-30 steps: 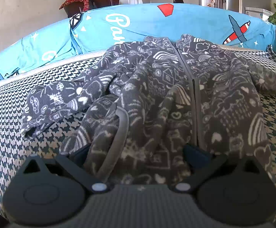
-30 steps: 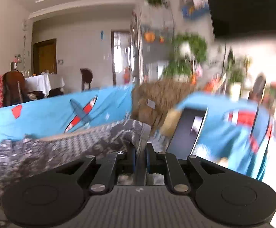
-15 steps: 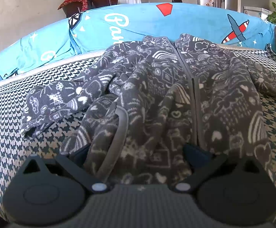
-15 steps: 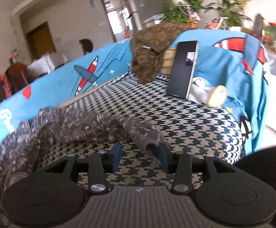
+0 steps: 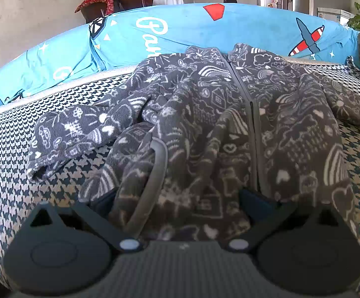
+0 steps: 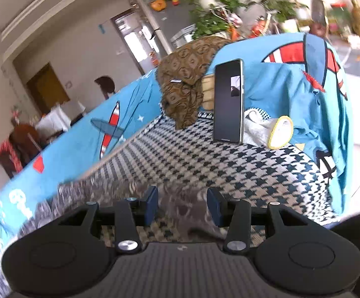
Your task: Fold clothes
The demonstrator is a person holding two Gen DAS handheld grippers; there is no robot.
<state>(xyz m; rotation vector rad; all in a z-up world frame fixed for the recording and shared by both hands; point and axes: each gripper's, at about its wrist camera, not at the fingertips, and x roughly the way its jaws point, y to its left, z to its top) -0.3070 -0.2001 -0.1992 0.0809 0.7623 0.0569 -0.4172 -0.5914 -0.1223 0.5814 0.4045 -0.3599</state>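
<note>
A grey fleece zip jacket (image 5: 229, 124) with white doodles lies front up on the houndstooth seat cover (image 5: 8, 154). Its left sleeve (image 5: 70, 134) is spread out to the left, and the other sleeve runs off to the right. My left gripper (image 5: 180, 201) is open wide at the jacket's near hem, with the fabric bunched between its blue fingers (image 5: 103, 201). In the right wrist view, my right gripper (image 6: 182, 206) is open over the blurred end of the right sleeve (image 6: 100, 191), which lies loose on the seat.
A phone (image 6: 229, 101) stands propped against the blue armrest cover (image 6: 304, 94). Beside it lie a brown patterned cloth (image 6: 187, 84) and a white and yellow cloth (image 6: 276, 131). The blue backrest cover (image 5: 180, 29) runs behind the jacket. Plants stand beyond the sofa.
My right gripper, shut on the right sleeve a second ago, came down to the seat and opened, leaving the sleeve lying there. The left gripper and the jacket body stayed put.
</note>
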